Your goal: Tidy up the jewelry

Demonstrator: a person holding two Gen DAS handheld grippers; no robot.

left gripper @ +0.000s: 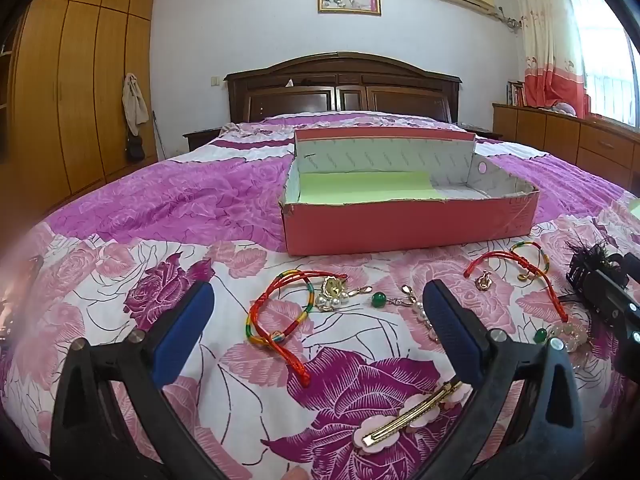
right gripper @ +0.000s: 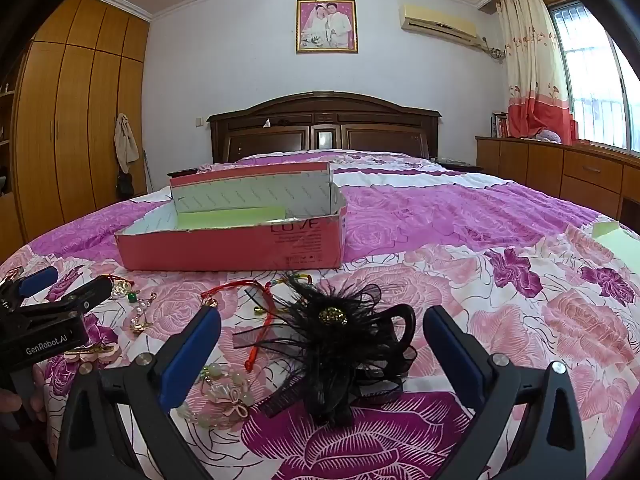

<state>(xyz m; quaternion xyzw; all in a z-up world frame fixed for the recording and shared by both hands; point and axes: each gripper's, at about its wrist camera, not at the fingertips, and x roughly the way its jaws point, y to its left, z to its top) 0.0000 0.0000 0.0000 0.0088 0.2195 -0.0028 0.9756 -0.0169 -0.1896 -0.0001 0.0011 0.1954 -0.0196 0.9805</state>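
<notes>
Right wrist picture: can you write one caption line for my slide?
Open right gripper hovers over a black feathered hair clip on the flowered bedspread, pink box waiting behind.

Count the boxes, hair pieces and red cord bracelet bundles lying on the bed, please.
Pink box: 1
Hair pieces: 2 (flower clip, black feather piece)
Red cord bundles: 2 (left bundle, right bundle)
Total: 5
</notes>
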